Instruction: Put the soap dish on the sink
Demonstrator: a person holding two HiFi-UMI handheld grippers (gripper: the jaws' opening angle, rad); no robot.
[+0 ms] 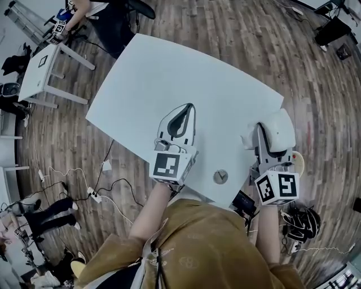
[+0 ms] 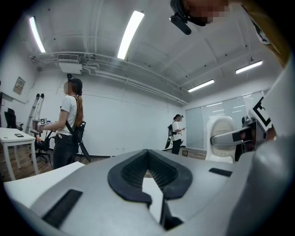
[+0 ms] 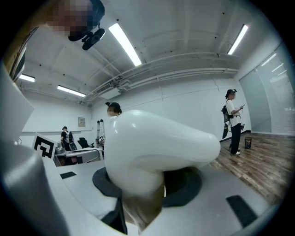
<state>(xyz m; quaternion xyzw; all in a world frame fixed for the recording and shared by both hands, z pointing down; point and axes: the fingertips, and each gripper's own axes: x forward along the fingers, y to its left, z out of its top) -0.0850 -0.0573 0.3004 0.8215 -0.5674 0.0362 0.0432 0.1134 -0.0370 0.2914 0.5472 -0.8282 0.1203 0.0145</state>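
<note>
The soap dish (image 1: 278, 130) is a smooth, rounded white piece, and my right gripper (image 1: 261, 131) is shut on it over the right edge of the white table (image 1: 169, 84). In the right gripper view the soap dish (image 3: 156, 147) fills the middle and bulges out beyond the right gripper's (image 3: 152, 186) dark pads. My left gripper (image 1: 188, 108) hovers over the table's near middle, shut with nothing in it. In the left gripper view the left gripper's (image 2: 148, 156) black pads meet, and the soap dish (image 2: 220, 134) shows at the right. No sink is in view.
A round grey grommet (image 1: 220, 176) sits in the table near its front edge. A smaller white table (image 1: 39, 73) stands at the far left with a person (image 1: 84, 8) beside it. Cables (image 1: 96, 195) and a dark helmet (image 1: 302, 221) lie on the wood floor.
</note>
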